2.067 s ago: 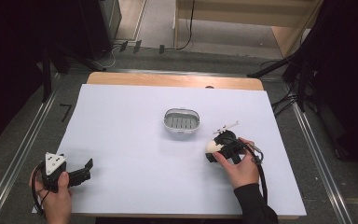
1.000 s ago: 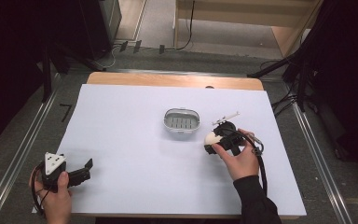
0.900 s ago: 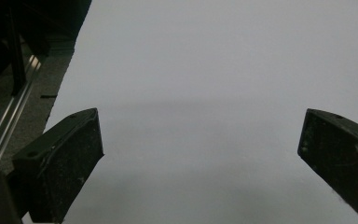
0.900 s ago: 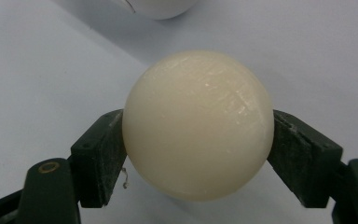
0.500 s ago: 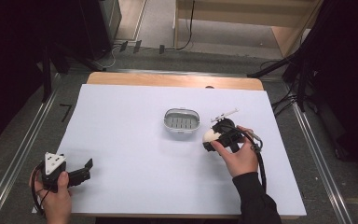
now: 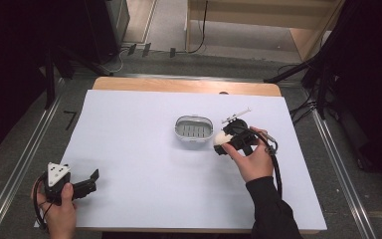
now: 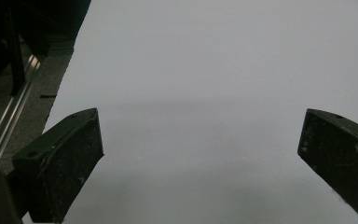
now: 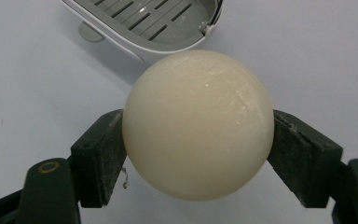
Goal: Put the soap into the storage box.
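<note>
My right gripper (image 6: pixel 224 142) is shut on a smooth cream-white ball (image 6: pixel 221 139), just right of a small grey dish (image 6: pixel 178 130) with a slotted floor at mid-table. In the right gripper view the ball (image 8: pixel 198 123) is pressed between both pads (image 8: pixel 100 156), and the dish's near wall (image 8: pixel 121 39) lies just beyond it with nothing inside. My left gripper (image 6: pixel 90 181) rests near the table's front left corner. Its jaws stand wide open over bare white tabletop in the left gripper view (image 7: pixel 200 140).
The white table cover (image 6: pixel 139 149) ends in a wooden strip (image 6: pixel 179 84) at the far side. Metal rails (image 6: pixel 25 164) run along the floor on both sides. Dark stands and cables (image 6: pixel 318 89) crowd the back right.
My right gripper has carried the ball a little up and to the left, closer to the dish. The left gripper has stayed where it was.
</note>
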